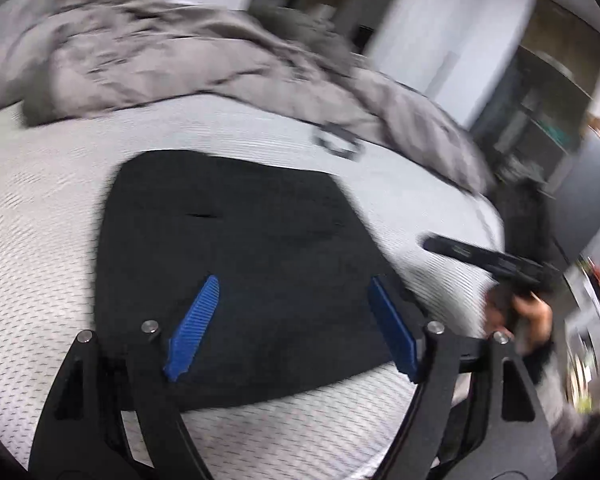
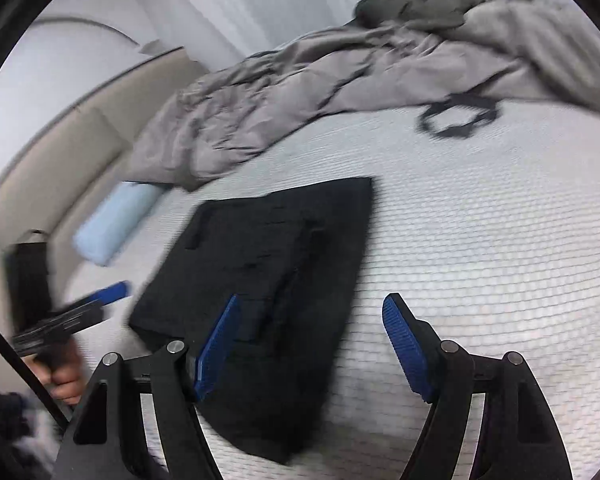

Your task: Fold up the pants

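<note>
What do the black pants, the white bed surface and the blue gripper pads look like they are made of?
Pants: matte black cloth, perhaps a soft knit; no sheen, soft folded edges.
Bed surface: white textile with a ribbed, mesh-like weave.
Gripper pads: blue, probably rubber or plastic, finely ridged.

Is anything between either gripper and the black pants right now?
Nothing visible. The pants lie folded on the mattress; the left gripper and right gripper are open above them, with the grey blanket behind.
</note>
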`<state>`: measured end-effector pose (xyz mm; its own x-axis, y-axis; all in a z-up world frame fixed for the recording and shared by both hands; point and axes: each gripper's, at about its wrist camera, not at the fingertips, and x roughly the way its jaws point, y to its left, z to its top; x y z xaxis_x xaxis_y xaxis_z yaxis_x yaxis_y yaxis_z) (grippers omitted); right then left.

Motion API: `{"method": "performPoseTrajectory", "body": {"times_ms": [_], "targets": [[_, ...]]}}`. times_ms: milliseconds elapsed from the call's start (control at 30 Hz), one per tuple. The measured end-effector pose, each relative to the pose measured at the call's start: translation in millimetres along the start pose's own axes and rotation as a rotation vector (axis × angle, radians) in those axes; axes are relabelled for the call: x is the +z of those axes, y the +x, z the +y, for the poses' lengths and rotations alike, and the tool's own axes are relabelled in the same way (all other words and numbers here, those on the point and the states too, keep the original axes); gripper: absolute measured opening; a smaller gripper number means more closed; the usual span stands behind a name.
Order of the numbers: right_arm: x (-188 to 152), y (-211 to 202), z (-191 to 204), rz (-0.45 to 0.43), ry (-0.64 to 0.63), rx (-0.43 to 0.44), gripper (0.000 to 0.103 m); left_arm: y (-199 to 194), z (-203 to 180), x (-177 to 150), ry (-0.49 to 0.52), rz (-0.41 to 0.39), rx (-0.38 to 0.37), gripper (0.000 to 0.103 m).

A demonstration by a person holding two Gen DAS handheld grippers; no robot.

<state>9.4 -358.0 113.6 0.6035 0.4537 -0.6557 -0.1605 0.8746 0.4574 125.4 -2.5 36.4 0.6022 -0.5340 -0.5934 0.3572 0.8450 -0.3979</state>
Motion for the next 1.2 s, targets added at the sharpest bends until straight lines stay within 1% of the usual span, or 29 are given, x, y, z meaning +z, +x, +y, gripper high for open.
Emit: {"method": "performPoseTrajectory", "body": {"times_ms": [67,133,233,300,367,400,433,467,500,567,667,733,767,800,867,900,933,967,1000,1033,1067,1100,1133,1167,1200], "targets": [[1.6,14.2,5.4,0.045,0.036,0.11,0.075,6.8,23.3,4.3,-0.071,-0.007,0.068,0.075],[2.9,29.5,7.2,0.097,0.07,0.161,0.075,8.7,43.4,4.1,-0.116,-0.009,0.107,0.075],[2.2,62.4,2.6,0.215,0.136,0.182,0.075,11.4,65.7,3.1,-0.147,-0.011,0.153,0.075],[0.6,82.7,-3.9,0.283,0.174,0.193,0.075,11.4,75.9,1.9,-0.137,-0.008,0.171,0.075],[2.9,97.1,-4.9,0.302,0.177,0.224,0.075,14.9,83.3,-0.4,-0.123,-0.003,0.2,0.075],[5.8,100.7,-3.2,0.297,0.171,0.243,0.072,16.1,87.0,-1.4,-0.122,0.001,0.209,0.075],[8.6,102.8,-1.6,0.292,0.162,0.245,0.063,17.9,91.4,-1.3,-0.125,0.008,0.209,0.075],[11.3,101.2,2.5,0.284,0.132,0.201,0.031,18.4,93.8,-1.7,-0.126,0.009,0.21,0.075],[13.1,98.9,4.5,0.279,0.117,0.195,0.024,19.0,95.2,-0.8,-0.126,0.007,0.218,0.075],[14.4,79.8,9.7,0.236,0.115,0.246,0.02,14.7,95.8,1.0,-0.118,-0.006,0.223,0.075],[9.0,34.6,32.7,0.154,0.047,0.28,0.019,6.2,94.1,3.8,-0.108,-0.031,0.22,0.075],[-5.4,8.6,44.1,0.128,-0.006,0.248,0.019,2.3,90.5,3.7,-0.096,-0.034,0.222,0.075],[-17.4,4.4,44.5,0.144,-0.024,0.213,0.02,1.2,88.3,3.0,-0.088,-0.033,0.224,0.075],[-25.0,8.3,42.6,0.169,-0.037,0.156,0.022,2.1,85.7,2.4,-0.076,-0.027,0.227,0.075],[-39.6,29.8,32.3,0.25,-0.038,0.007,0.026,5.3,79.3,1.0,-0.051,-0.013,0.244,0.075],[-45.3,37.7,25.0,0.292,-0.023,-0.006,0.027,7.0,75.5,0.6,-0.035,-0.009,0.254,0.075],[-45.2,34.5,21.1,0.285,-0.002,0.016,0.028,7.6,70.5,0.4,-0.017,-0.009,0.266,0.075],[-42.2,25.4,20.6,0.27,0.008,0.028,0.033,7.1,63.7,0.3,0.008,-0.013,0.28,0.075],[-36.4,11.9,23.0,0.237,-0.002,0.002,0.036,7.2,54.8,0.1,0.043,-0.016,0.295,0.075],[-30.0,0.3,25.3,0.18,-0.015,-0.037,0.036,7.2,46.4,-0.4,0.076,-0.016,0.302,0.075],[-24.1,-13.7,28.4,0.108,-0.015,-0.066,0.036,9.6,33.2,-1.3,0.133,-0.011,0.29,0.079],[-17.8,-24.3,33.4,0.042,-0.006,-0.074,0.036,14.1,22.1,-2.7,0.178,-0.004,0.264,0.08],[-13.8,-27.7,41.1,0.005,-0.008,-0.057,0.036,18.7,13.3,-3.3,0.209,0.003,0.24,0.081],[-11.1,-27.0,49.2,-0.017,-0.027,-0.022,0.036,25.6,4.2,-5.0,0.241,0.018,0.205,0.081],[-10.0,-19.9,62.4,-0.017,-0.064,0.005,0.036,36.8,-5.2,-7.3,0.274,0.049,0.151,0.081]]}}
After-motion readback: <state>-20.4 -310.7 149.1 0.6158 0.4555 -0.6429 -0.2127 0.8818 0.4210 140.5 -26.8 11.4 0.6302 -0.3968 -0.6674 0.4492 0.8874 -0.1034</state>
